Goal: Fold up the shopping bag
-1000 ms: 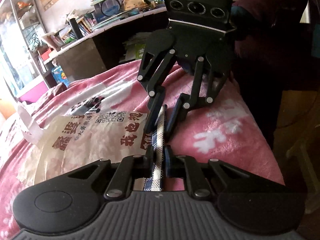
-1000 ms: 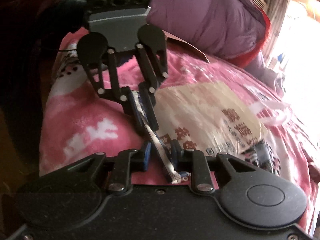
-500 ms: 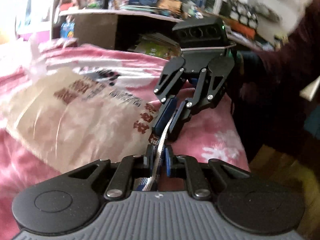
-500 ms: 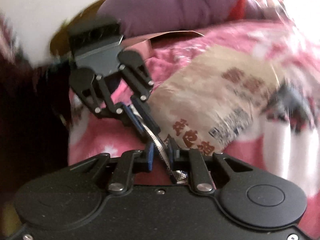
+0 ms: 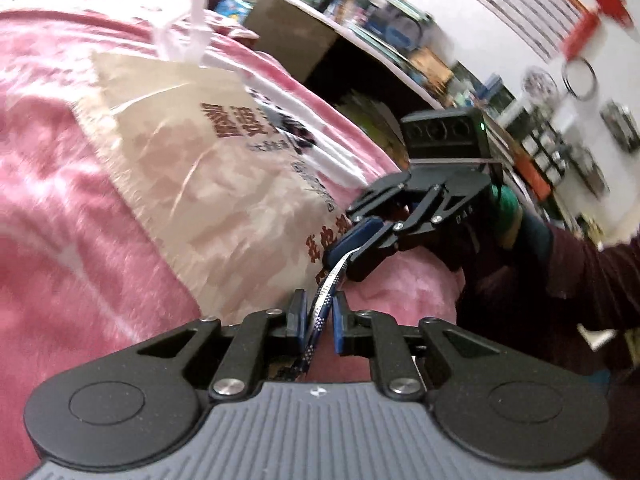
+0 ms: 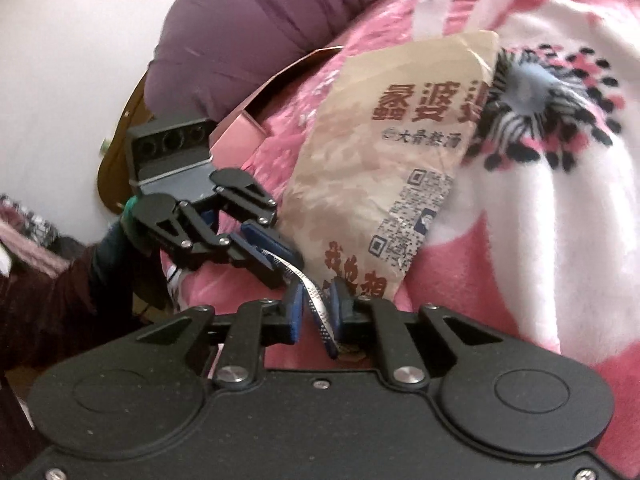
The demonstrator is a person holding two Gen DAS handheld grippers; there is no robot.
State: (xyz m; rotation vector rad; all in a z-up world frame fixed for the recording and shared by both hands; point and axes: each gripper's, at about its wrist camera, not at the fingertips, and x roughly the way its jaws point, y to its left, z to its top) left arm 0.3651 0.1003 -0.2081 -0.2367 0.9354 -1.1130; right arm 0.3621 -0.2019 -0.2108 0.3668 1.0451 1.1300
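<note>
A beige plastic shopping bag (image 5: 208,184) with red Chinese print lies flat on a pink blanket; it also shows in the right wrist view (image 6: 384,184). Its white handles (image 5: 188,36) lie at the far end. My left gripper (image 5: 318,316) is shut on the bag's blue-and-white patterned bottom edge (image 5: 326,296). My right gripper (image 6: 316,308) is shut on the same edge (image 6: 316,300), a short way along it. Each gripper shows in the other's view, the right one (image 5: 344,254) and the left one (image 6: 280,264), both lifting the edge slightly.
The pink and white flower-print blanket (image 6: 540,208) covers the bed. A purple padded jacket (image 6: 256,28) and a pink box (image 6: 248,120) lie at the bed's far side. A dark shelf unit with books (image 5: 320,32) stands beyond the bed.
Both grippers have swung round with the bag's bottom edge held between them, lifting it from the blanket. The views have tilted and the bag now stretches away toward its handles.
</note>
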